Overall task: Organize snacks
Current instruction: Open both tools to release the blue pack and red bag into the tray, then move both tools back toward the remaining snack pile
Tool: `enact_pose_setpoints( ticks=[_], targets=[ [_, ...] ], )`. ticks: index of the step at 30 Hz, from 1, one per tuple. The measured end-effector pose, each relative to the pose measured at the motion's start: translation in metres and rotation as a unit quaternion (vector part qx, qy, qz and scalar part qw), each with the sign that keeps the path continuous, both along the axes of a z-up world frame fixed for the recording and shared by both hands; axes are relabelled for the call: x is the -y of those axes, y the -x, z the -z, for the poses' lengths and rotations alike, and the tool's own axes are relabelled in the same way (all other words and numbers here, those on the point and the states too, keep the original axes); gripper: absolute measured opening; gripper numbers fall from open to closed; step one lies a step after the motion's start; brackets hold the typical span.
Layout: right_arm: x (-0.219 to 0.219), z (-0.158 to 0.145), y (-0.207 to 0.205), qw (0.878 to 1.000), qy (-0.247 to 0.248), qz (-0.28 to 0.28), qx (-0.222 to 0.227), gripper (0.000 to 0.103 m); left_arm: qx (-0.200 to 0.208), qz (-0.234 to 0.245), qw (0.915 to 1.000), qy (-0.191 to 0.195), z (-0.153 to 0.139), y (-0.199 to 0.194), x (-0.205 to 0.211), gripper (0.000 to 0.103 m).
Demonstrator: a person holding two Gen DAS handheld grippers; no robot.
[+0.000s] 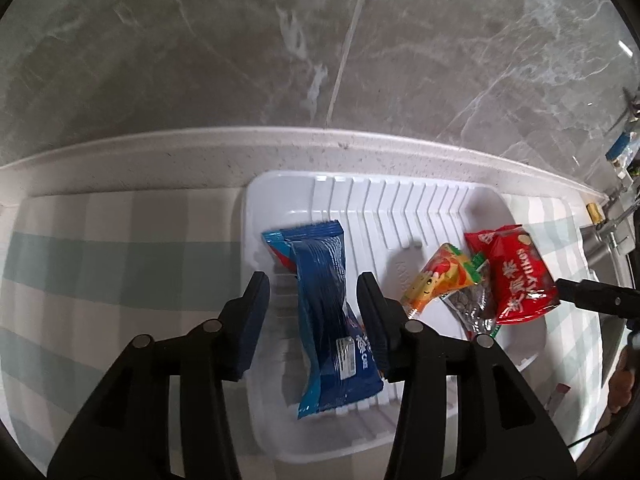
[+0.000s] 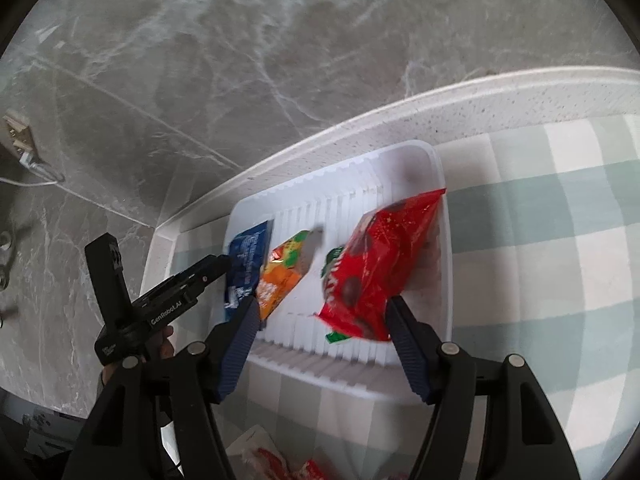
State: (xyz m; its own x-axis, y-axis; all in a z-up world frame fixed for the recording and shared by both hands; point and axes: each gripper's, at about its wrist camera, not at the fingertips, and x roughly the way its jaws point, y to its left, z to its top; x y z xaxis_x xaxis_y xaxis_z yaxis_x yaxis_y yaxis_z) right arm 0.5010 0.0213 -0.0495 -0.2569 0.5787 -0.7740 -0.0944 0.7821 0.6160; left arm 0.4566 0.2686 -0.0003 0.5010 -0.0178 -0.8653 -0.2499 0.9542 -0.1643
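Observation:
A white ribbed tray (image 1: pixel 400 208) sits on a checked cloth against the wall. A blue snack packet (image 1: pixel 328 312) lies in its left part. My left gripper (image 1: pixel 312 292) is open with a finger on each side of it, not clamping it. An orange-yellow packet (image 1: pixel 440 280), a clear packet of dark seeds (image 1: pixel 472 304) and a red packet (image 1: pixel 516 276) lie in the tray's right part. In the right wrist view my right gripper (image 2: pixel 320 312) is open above the tray (image 2: pixel 444 264); the red packet (image 2: pixel 376 268) lies between its fingers, blurred, beside the orange packet (image 2: pixel 280 276) and blue packet (image 2: pixel 248 264).
A grey marble wall (image 1: pixel 280 40) rises behind a white ledge (image 1: pixel 200 152). Red-and-white packets (image 2: pixel 280 460) lie on the cloth at the near edge of the right wrist view. A wall socket with a cable (image 2: pixel 20 140) is at far left. Metal fittings (image 1: pixel 608 232) stand at far right.

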Motion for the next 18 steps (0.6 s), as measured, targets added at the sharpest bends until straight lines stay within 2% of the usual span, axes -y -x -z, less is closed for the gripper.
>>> enact_pose_setpoints(
  ticks=[9, 18],
  targets=[
    [0.019, -0.056, 0.022, 0.999, -0.017, 0.007, 0.034, 0.069, 0.028, 0.009, 0.9994, -0.019, -0.039, 0.049, 0.015, 0.044],
    [0.047, -0.101, 0.060, 0.998, -0.019, 0.017, 0.052, 0.071, 0.028, 0.027, 0.9992, -0.001, -0.053, 0.113, 0.047, 0.045]
  ],
)
